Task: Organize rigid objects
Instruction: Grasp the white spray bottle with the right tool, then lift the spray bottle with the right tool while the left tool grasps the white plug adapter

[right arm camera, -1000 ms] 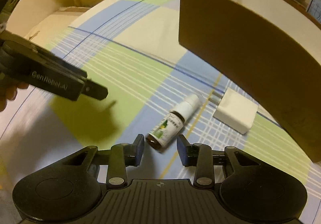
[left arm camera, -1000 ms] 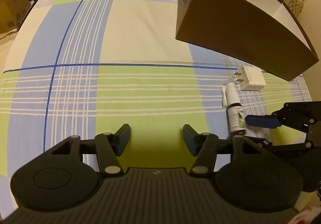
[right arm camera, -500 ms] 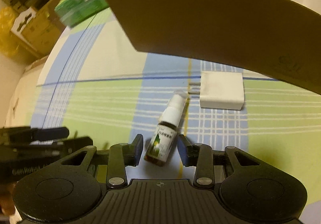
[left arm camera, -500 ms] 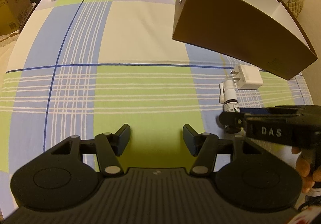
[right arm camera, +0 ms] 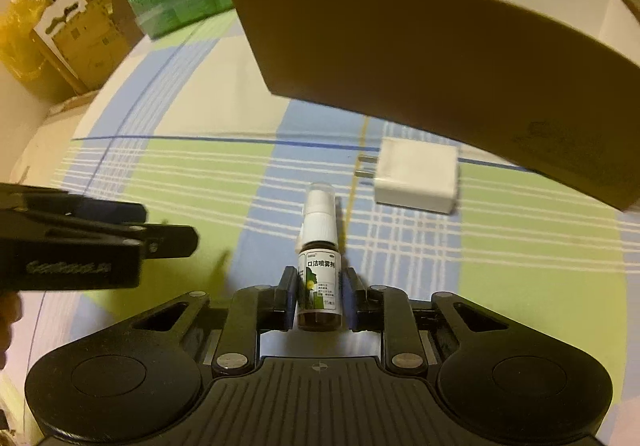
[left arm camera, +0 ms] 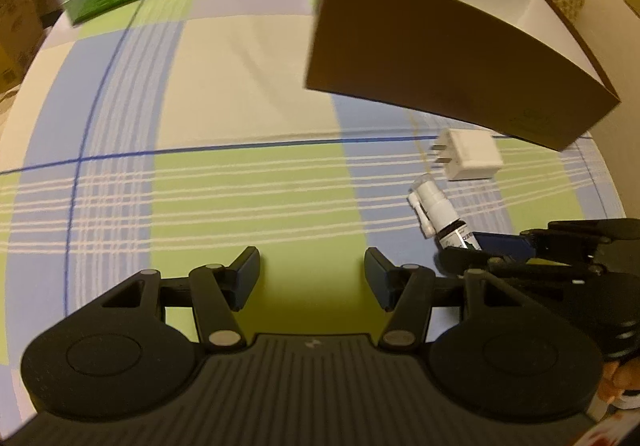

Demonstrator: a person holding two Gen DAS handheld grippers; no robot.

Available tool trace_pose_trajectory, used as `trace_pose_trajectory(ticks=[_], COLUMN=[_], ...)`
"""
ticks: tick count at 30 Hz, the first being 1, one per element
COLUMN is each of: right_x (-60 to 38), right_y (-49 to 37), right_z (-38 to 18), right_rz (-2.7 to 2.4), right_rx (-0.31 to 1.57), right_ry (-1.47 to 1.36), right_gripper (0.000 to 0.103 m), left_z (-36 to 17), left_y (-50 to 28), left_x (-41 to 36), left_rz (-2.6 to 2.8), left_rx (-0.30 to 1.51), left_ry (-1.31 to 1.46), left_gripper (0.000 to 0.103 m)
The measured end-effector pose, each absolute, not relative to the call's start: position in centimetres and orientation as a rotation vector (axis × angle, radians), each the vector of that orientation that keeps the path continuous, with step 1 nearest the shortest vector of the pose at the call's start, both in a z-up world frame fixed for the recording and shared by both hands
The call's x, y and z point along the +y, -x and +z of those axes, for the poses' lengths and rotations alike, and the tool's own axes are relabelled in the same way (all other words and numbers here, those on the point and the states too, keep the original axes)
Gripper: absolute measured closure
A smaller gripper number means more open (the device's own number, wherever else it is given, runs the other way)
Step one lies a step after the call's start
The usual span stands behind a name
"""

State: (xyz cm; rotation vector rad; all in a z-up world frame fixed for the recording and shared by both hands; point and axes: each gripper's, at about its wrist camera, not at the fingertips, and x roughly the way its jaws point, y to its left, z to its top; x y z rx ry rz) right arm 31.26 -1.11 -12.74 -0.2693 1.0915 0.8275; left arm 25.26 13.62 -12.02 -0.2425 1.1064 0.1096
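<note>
One small brown glass spray bottle (right arm camera: 319, 278), with a white pump top, clear cap and green-and-white label, lies on the checked blue, green and cream cloth (right arm camera: 224, 174). The right gripper (right arm camera: 319, 296) has just closed its jaws on the bottle's body. One white plug-in charger (right arm camera: 416, 175) lies just beyond, near one brown cardboard box (right arm camera: 420, 58). The left gripper (left arm camera: 312, 276) stands half open, holding nothing.

Dim, warm yellow light; fisheye bending at edges (bkgd blurred), soft shadows.
</note>
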Motion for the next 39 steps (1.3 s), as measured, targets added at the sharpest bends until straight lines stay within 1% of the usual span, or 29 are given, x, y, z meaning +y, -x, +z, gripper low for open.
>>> trace_pose_trajectory(ticks=[8,20,29,37,39], right_x=[-6.9,-13.3,-15.1,-16.0,-16.0], right_y=[-32.3,-35.5,-37.8,-38.9,-38.9], right_z=[-10.6,-10.0,-10.4,-11.0,-11.1], right_rz=[0.711,0.526,0.48,0.467,0.467], right_rx=[1.046,1.034,1.036,1.055,1.06], right_ry=[0.146,0.027,-0.01,-0.018,-0.017], right_gripper=[0.083,0.083,0.083,0.083,0.083], left_z=[-11.7,-11.4,-12.5,-14.0,-14.0], left_y=[-27.1,-31.7,-34.9,-35.7,-35.3], left_x=[9.9,4.1,1.9,0.6,0.6], left_rz=[-0.02,-0.147,-0.104,-0.082,-0.094], left_rx=[1.061,0.986,0.998,0.974,0.966], left_ry=[0.211,0.116,0.077,-0.053,-0.075], left_gripper=[0.049,0.049,0.049,0.05,0.054])
